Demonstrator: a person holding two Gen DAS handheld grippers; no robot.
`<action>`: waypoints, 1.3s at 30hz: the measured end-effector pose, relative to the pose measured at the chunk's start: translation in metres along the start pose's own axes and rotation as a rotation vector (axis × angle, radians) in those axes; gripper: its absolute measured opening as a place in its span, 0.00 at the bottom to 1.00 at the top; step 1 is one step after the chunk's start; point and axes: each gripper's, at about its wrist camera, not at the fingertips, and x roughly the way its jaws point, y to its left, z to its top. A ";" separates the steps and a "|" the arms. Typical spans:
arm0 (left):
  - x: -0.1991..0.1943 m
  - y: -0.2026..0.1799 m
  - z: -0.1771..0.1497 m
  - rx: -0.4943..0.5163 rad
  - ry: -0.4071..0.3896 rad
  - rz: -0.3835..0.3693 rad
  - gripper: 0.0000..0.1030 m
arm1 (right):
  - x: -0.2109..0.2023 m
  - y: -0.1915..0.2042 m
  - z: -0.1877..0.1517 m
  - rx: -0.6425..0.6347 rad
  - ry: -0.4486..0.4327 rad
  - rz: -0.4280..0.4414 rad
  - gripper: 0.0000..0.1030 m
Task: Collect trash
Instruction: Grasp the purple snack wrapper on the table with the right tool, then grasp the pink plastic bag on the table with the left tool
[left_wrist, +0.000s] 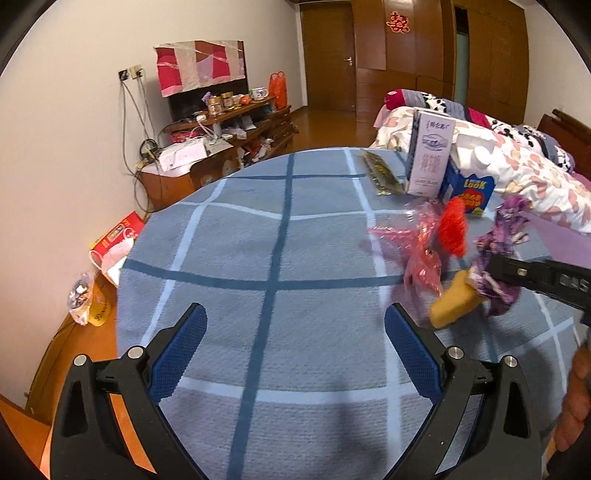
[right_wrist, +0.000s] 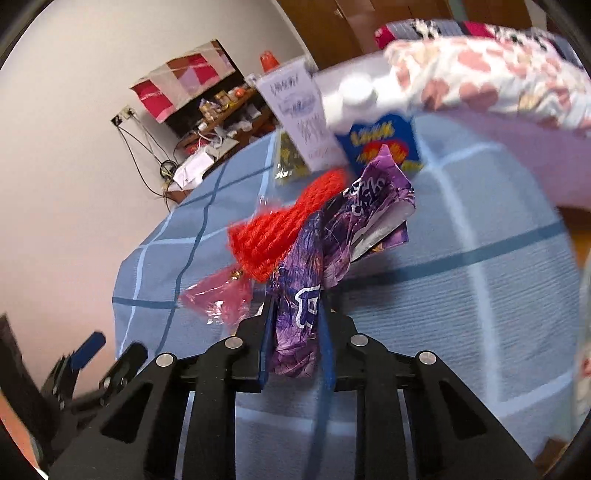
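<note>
My right gripper (right_wrist: 295, 332) is clamped on a crumpled purple wrapper (right_wrist: 332, 236), lifted above the blue checked cloth (left_wrist: 258, 258), beside a red yarn tassel (right_wrist: 288, 229) and pink wrapper (right_wrist: 221, 299). My left gripper (left_wrist: 295, 321) hangs with jaws spread over bare cloth. Cartons (left_wrist: 432, 158) crowd the far edge.

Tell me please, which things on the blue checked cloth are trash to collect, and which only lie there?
Trash, likely:
purple wrapper, held in the right gripper
pink cellophane
dark foil packet

Lying about, probably:
white carton
blue box
red tassel
yellow piece

The left gripper is open.
</note>
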 end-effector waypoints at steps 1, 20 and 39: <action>0.001 -0.003 0.002 0.003 -0.003 -0.008 0.92 | -0.011 -0.003 -0.001 -0.021 -0.014 -0.012 0.22; 0.073 -0.077 0.018 -0.015 0.138 -0.142 0.68 | -0.041 -0.077 -0.006 -0.023 -0.052 -0.126 0.42; 0.062 -0.039 0.021 -0.059 0.102 -0.116 0.30 | -0.030 -0.085 0.021 0.077 -0.090 0.002 0.24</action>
